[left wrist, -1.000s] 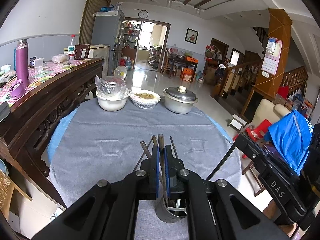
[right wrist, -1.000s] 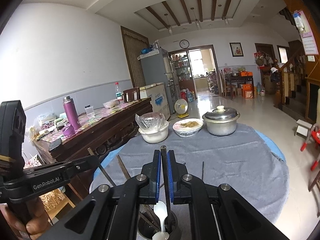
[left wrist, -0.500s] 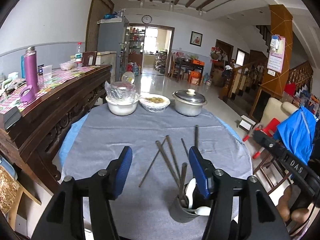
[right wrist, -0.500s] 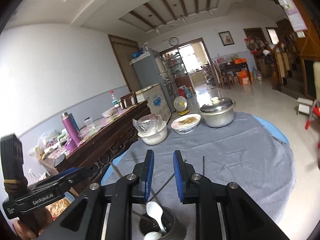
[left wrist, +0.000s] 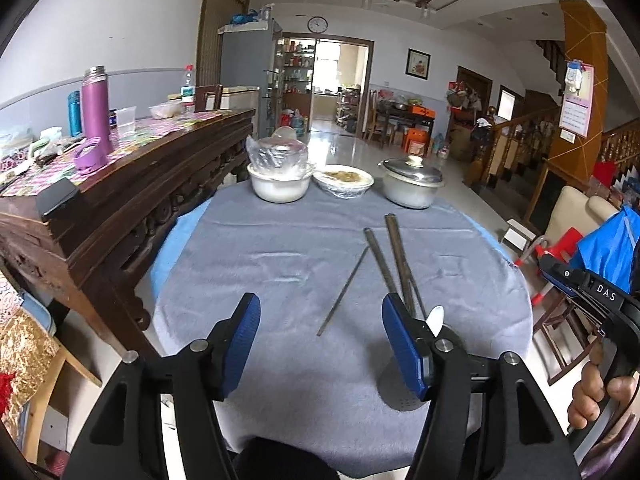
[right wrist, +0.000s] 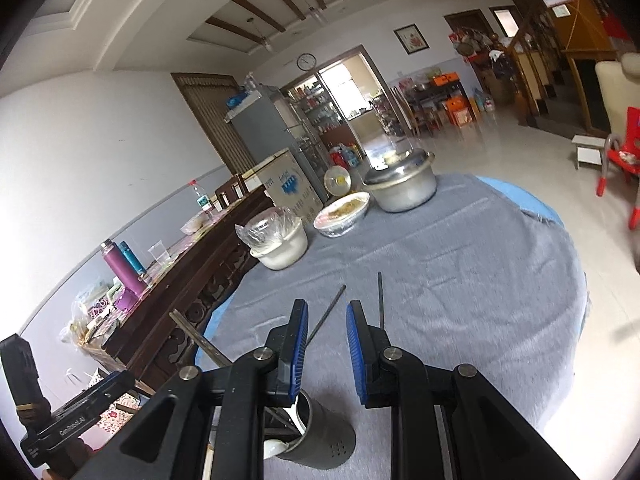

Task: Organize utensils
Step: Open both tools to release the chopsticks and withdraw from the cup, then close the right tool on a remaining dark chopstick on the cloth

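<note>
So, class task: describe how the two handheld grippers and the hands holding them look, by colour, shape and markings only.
Both grippers, left and right, have angular matte black frames with silver pivot bolts and flat blue pads on the fingers. The right gripper's body, seen from the left wrist, reads "DAS"; the left's, seen from the right wrist, reads "GenRobot.AI". The right hand is bare, no sleeve visible.

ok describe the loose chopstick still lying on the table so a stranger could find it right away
Start at the round table under the grey cloth, with three dishes along its far edge. Near the middle of the cloth, left of the metal utensil holder, one thin dark chopstick lies flat and slanted. Unlike the chopsticks standing in the holder, it lies alone on the cloth.
</note>
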A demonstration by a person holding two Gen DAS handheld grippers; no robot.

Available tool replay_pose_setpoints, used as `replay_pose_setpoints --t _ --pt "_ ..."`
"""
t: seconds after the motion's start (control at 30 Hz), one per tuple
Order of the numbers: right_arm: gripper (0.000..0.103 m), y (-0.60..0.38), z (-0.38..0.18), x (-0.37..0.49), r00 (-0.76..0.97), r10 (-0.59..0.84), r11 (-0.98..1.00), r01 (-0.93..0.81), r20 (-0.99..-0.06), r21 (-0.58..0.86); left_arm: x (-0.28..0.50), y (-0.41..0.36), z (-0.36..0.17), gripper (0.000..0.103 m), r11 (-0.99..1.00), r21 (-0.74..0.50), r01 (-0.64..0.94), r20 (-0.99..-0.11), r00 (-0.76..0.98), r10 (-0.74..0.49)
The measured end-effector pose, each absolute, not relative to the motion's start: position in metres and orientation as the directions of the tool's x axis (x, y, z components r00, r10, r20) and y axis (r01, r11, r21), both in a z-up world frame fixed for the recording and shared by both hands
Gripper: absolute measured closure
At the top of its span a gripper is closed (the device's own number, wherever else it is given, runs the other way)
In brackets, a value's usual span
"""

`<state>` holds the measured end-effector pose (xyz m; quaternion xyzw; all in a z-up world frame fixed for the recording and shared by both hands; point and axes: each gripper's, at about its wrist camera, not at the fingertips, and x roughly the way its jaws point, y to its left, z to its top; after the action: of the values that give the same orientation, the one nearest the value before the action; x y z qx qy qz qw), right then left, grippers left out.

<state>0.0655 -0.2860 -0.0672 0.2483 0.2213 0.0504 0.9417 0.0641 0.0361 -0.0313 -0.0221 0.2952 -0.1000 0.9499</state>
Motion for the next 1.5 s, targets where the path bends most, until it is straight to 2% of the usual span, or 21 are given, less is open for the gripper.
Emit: replay_pose_setpoints --t 0.07,0.2,0.63,1.07,1.5 --pt "0.081 -0.287 -0.071 0.065 0.891 0.210 0.868 0.019 -0.401 0.496 0.061 0.038 -0.030 0.037 0.982 -0.090 0.165 -0.550 0.814 -0.187" --pt "0.073 -0.287 -0.077 0.065 0.882 0.214 0.864 0.029 -0.419 0.502 0.057 0.044 -0.026 0.035 0.987 -0.072 0.141 -0.534 0.831 -0.157" --pt "0.073 -0.286 -0.080 0.062 0.874 0.201 0.863 0.055 -0.442 0.502 0.055 0.073 -0.022 0.033 0.998 -0.046 0.049 -0.516 0.854 -0.066" --pt "0.073 -0.277 -0.085 0.068 0.860 0.202 0.869 0.063 -0.468 0.491 0.071 0.097 -0.044 0.033 0.999 -0.014 -0.039 -0.566 0.824 0.024" --pt "0.073 -0.276 -0.097 0.079 0.841 0.205 0.871 0.077 -0.500 0.485 0.091 0.107 -0.071 0.033 0.998 0.012 -0.068 -0.625 0.778 0.061"
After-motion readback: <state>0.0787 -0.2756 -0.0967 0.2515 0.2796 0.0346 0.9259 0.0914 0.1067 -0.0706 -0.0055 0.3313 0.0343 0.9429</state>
